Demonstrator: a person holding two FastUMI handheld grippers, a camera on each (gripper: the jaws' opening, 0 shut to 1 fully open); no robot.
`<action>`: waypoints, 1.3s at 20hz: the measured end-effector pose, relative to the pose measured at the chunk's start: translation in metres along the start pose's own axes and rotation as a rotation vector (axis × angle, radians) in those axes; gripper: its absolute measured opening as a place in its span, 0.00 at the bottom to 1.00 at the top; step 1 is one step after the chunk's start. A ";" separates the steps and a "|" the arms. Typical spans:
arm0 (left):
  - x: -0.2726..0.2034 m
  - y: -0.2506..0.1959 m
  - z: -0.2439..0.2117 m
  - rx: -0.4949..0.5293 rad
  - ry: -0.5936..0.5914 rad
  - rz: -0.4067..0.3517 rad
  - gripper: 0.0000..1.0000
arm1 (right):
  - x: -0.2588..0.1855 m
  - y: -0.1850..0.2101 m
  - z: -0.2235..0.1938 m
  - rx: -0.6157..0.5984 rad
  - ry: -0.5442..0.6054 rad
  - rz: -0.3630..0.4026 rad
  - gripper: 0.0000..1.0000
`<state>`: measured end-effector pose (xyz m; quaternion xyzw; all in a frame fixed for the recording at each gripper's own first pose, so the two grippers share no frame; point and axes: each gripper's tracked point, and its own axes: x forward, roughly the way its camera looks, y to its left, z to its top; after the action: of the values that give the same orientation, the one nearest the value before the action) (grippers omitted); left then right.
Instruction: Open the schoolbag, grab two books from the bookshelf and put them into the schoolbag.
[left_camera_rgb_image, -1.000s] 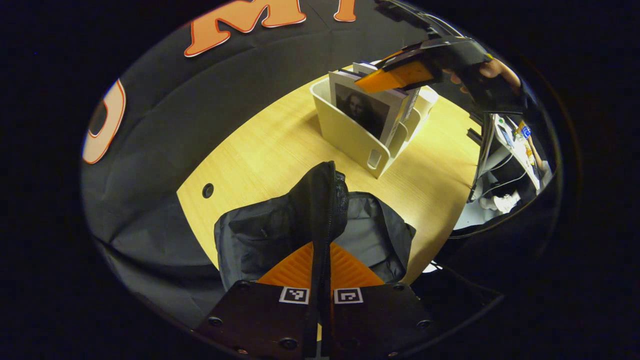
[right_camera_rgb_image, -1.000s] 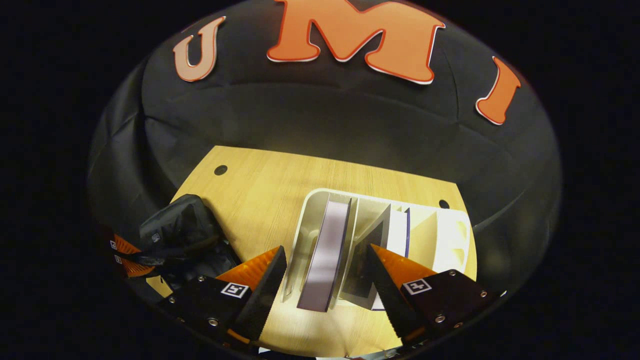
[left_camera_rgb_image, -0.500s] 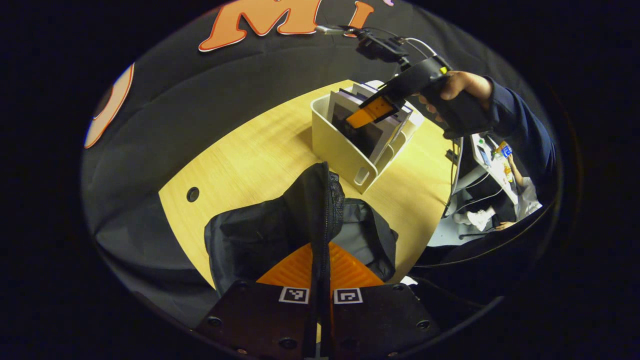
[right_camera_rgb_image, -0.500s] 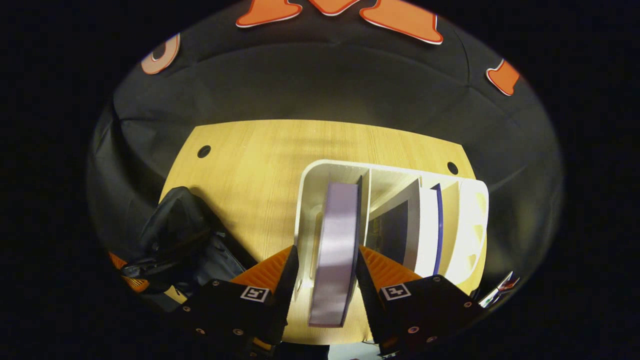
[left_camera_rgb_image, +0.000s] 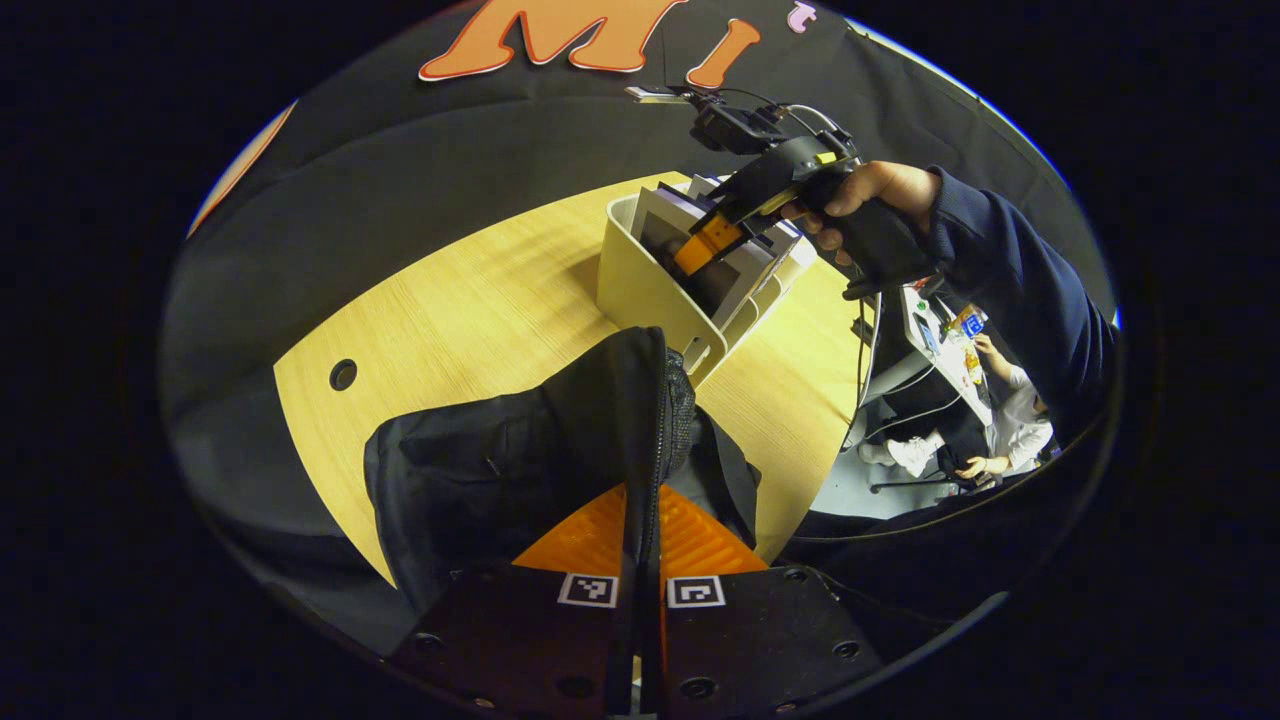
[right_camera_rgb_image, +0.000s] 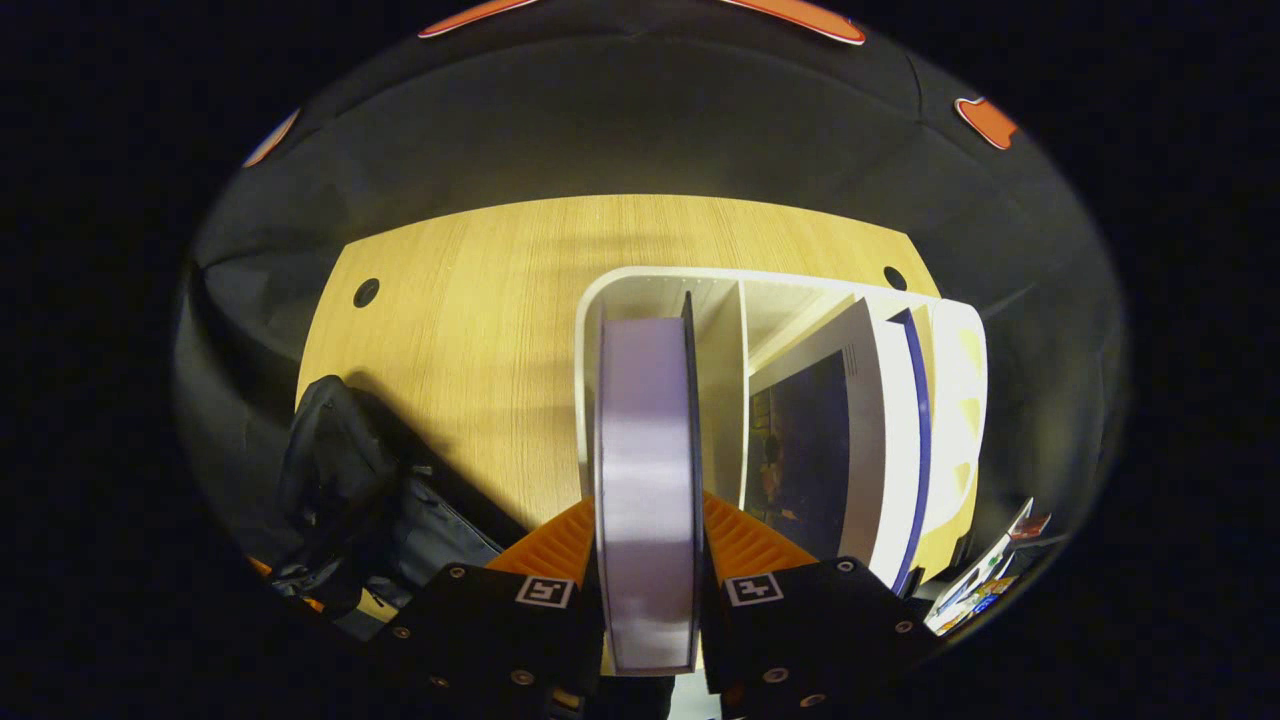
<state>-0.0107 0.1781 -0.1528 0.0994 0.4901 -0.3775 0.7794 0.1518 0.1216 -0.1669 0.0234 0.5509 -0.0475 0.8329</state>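
At the shelf (right_camera_rgb_image: 960, 340), my right tongs (right_camera_rgb_image: 650, 545) pinch the first book (right_camera_rgb_image: 648, 470); left tongs (left_camera_rgb_image: 640, 545) pinch the bag (left_camera_rgb_image: 520, 470) flap. Next: lift it straight up, clear.

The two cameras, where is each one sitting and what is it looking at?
Left gripper view: rides the left gripper, shut on the schoolbag, facing the bookshelf; a hand holds the right gripper there.
Right gripper view: rides the right gripper, looking down at the book between its fingers.
Both share table, bookshelf, schoolbag.
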 end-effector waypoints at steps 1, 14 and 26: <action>0.000 0.002 0.000 -0.002 -0.004 0.000 0.04 | -0.002 -0.003 -0.002 -0.003 0.000 -0.010 0.40; 0.010 -0.001 -0.004 -0.053 -0.020 0.017 0.04 | -0.081 -0.038 -0.040 0.102 -0.088 0.124 0.38; 0.005 0.005 -0.004 -0.086 -0.047 0.023 0.04 | -0.174 -0.045 -0.067 0.242 -0.272 0.336 0.38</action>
<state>-0.0087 0.1809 -0.1604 0.0625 0.4863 -0.3490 0.7986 0.0180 0.0924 -0.0331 0.2076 0.4126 0.0236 0.8866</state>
